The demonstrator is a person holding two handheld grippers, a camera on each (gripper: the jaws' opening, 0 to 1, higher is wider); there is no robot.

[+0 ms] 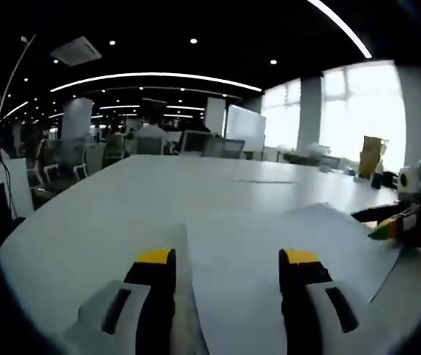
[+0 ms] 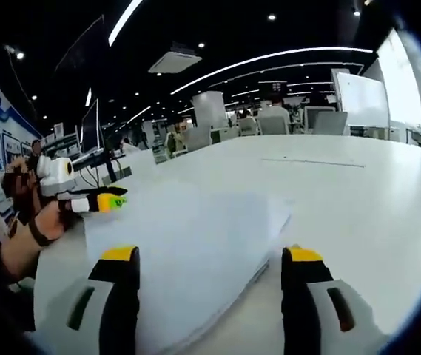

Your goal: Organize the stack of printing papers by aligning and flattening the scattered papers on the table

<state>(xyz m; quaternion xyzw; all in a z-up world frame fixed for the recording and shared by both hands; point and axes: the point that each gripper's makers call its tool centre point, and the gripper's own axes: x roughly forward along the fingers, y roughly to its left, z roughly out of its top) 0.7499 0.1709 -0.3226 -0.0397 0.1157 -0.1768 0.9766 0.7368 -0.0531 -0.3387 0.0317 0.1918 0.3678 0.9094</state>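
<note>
White sheets make up the papers (image 2: 188, 251), which lie flat on the pale table (image 2: 358, 192) and fill the lower middle of the right gripper view, one corner pointing toward the right centre of the frame. In the left gripper view the papers (image 1: 269, 251) spread across the lower half, their far edge running up to the right.

The right gripper (image 2: 210, 259) rises from the bottom of its own view, its yellow-tipped black jaws set wide apart on either side of the stack, nothing between them but paper below. The left gripper (image 1: 227, 259) stands the same way in its view, jaws well apart over the sheets.

At the left edge of the right gripper view, the left gripper (image 2: 110, 200) comes in beside the stack's near corner, held by a hand (image 2: 44, 222) with a dark wristband; its tips look close together, but I cannot tell whether they pinch a sheet. At the right edge of the left gripper view, the right gripper (image 1: 388, 225) lies against the papers' far edge.

Beyond the table stand chairs (image 1: 151, 146), a whiteboard (image 1: 245, 126) and bright windows (image 1: 362, 111) at the upper right. Curved ceiling lights (image 2: 269, 59) cross the dark ceiling.
</note>
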